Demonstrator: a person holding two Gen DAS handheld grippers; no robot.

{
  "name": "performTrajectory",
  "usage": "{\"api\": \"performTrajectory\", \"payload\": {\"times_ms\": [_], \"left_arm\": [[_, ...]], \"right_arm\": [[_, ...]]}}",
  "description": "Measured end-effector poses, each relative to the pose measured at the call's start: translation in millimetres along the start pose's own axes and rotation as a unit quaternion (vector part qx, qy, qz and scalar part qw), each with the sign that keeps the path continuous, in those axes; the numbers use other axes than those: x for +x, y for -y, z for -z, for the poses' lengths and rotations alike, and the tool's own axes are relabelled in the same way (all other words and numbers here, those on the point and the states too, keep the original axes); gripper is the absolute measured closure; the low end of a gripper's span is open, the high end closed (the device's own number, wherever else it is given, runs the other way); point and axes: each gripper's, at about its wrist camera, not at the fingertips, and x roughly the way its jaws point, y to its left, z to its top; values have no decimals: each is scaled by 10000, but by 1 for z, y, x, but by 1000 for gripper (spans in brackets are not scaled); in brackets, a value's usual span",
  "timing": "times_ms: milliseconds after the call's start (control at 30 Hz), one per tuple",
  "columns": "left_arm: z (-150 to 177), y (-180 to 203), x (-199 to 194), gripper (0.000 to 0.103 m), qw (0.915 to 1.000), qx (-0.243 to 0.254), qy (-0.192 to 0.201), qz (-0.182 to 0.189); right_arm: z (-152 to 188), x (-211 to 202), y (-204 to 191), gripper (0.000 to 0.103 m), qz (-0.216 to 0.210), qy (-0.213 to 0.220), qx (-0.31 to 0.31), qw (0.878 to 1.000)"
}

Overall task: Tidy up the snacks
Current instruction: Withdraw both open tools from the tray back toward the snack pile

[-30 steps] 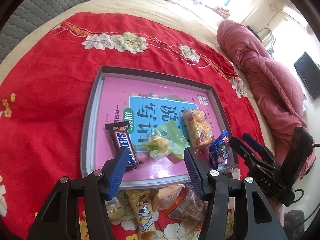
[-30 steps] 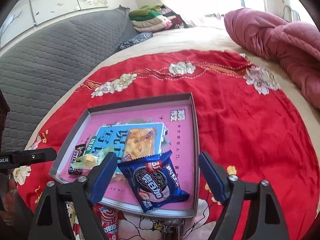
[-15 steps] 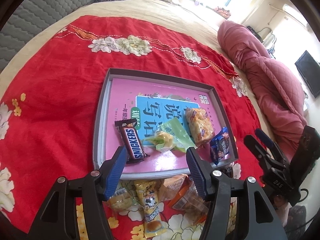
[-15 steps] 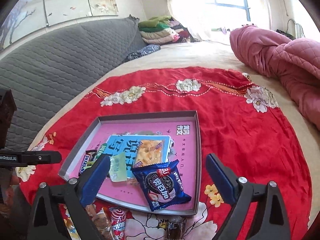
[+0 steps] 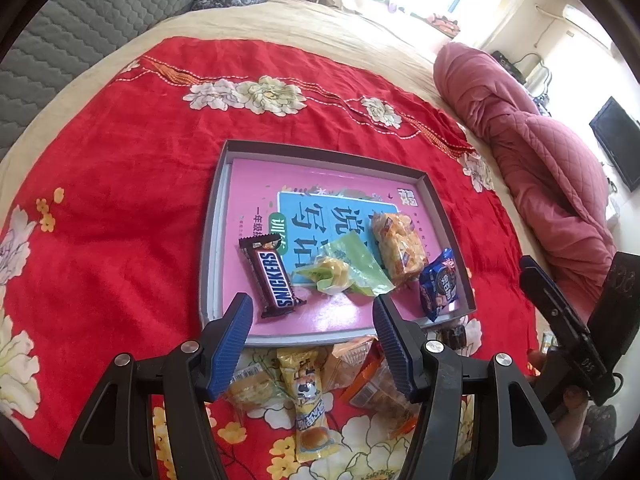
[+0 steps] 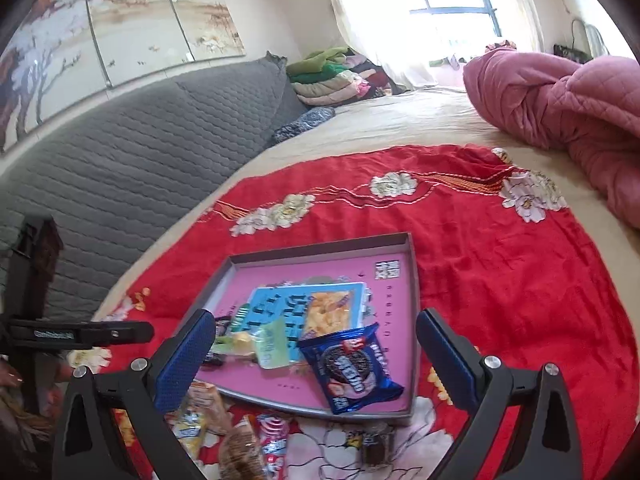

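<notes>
Both claws drawn back, left claw (image 5: 312,316) wide, Snickers bar (image 5: 273,276) just ahead

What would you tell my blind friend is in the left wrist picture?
A tray on a red blanket holds a Snickers, a green packet, a yellow packet and Oreos. The open left gripper hovers over more snacks beside the tray.

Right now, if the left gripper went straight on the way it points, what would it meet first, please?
Probably the near rim of the tray, with the Snickers bar just beyond; the left gripper is open and depth is hard to judge.
</notes>
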Motion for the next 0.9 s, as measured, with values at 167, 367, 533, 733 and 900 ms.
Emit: {"api": "performTrajectory", "payload": {"times_ms": [167,367,533,733,900], "left_arm": [[2,-3,-2,39,10000,15,-23,1],[8,-6,-3,39,10000,27,-69,0],[11,-8,-4,39,10000,26,-86,2],[13,-10,-8,39,10000,34,-53,-2],[18,-14,-8,39,9999,52,-113,-23]], "right_arm": [[4,-4,-3,2,13,-62,-11,10000],[10,-20,-17,2,218,78,-318,9992],[16,-30,-32,2,283,183,-615,9975],[25,-30,-42,2,403,110,-827,9957],[33,-32,-49,2,441,20,-946,9945]]}}
